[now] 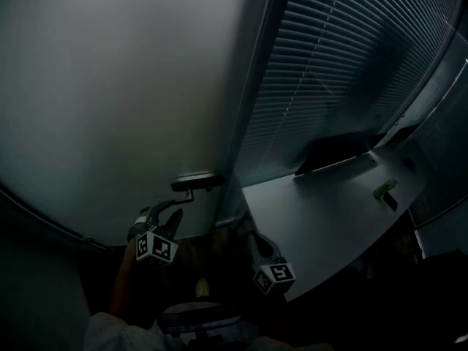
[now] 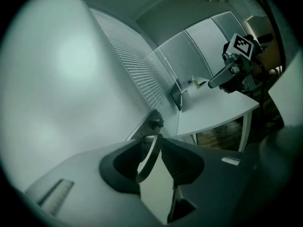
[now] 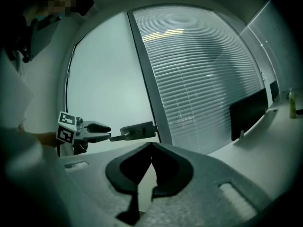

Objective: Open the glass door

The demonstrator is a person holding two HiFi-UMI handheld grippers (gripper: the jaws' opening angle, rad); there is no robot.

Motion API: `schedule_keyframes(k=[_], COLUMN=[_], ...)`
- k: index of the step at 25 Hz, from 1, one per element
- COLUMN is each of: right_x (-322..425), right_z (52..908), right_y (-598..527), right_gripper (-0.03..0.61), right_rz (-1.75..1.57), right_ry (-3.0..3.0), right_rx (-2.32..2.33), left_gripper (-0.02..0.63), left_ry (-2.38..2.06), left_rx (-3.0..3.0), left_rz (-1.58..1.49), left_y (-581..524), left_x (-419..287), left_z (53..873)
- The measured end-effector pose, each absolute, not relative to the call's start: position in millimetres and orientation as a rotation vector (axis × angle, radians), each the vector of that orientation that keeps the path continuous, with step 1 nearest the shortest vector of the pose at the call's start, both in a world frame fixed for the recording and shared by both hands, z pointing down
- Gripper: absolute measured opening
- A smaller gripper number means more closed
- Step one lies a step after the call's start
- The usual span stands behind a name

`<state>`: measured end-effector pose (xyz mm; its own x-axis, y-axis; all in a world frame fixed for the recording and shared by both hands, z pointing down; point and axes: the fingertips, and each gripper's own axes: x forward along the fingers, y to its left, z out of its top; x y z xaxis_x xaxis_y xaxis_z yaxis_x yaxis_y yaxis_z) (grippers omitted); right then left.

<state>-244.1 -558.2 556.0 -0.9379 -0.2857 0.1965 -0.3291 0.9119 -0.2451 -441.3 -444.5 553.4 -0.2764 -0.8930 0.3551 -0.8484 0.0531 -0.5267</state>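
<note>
Left gripper (image 3: 109, 132), jaws spread, straddles the free tip of the door handle (image 3: 136, 131), whose lever runs level along the glass door (image 3: 104, 74). Right gripper (image 3: 150, 148), jaws pressed together, hangs farther off.

The room is dim. Slatted blinds (image 1: 344, 64) cover the window on the right. Below them stands a pale desk (image 1: 329, 225) carrying a dark monitor (image 1: 333, 152) and a small bottle (image 1: 385, 189). Wood floor (image 2: 218, 138) shows beneath the desk, with pale panels (image 2: 199, 56) behind.

White desk (image 1: 322, 218) with monitor (image 1: 333, 152) and bottle (image 1: 385, 189)
</note>
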Motion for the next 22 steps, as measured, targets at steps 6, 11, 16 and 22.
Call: schedule_keyframes(k=[6, 11, 16, 22], right_x=[-244.8, -244.1, -245.6, -241.7], right_z=[566.3, 568.3, 563.9, 567.0], right_y=[-565.3, -566.9, -566.3, -572.9], right_gripper=[0.002, 0.002, 0.002, 0.002], right_rz=[0.426, 0.415, 0.428, 0.467], right_ry=[-2.885, -2.893, -2.9, -2.889], right_rx=[0.491, 0.491, 0.488, 0.518], left_gripper=[0.163, 0.178, 0.179, 0.176], left_ry=[2.125, 2.068, 2.046, 2.005], left_rx=[-1.834, -1.85, -1.844, -1.796], left_rz=[-1.23, -1.321, -1.396, -1.501], left_y=[-452.0, -458.7, -462.3, -462.8], left_x=[-454.5, -455.9, -461.5, -469.3], left_z=[566.6, 579.0, 589.8, 597.0])
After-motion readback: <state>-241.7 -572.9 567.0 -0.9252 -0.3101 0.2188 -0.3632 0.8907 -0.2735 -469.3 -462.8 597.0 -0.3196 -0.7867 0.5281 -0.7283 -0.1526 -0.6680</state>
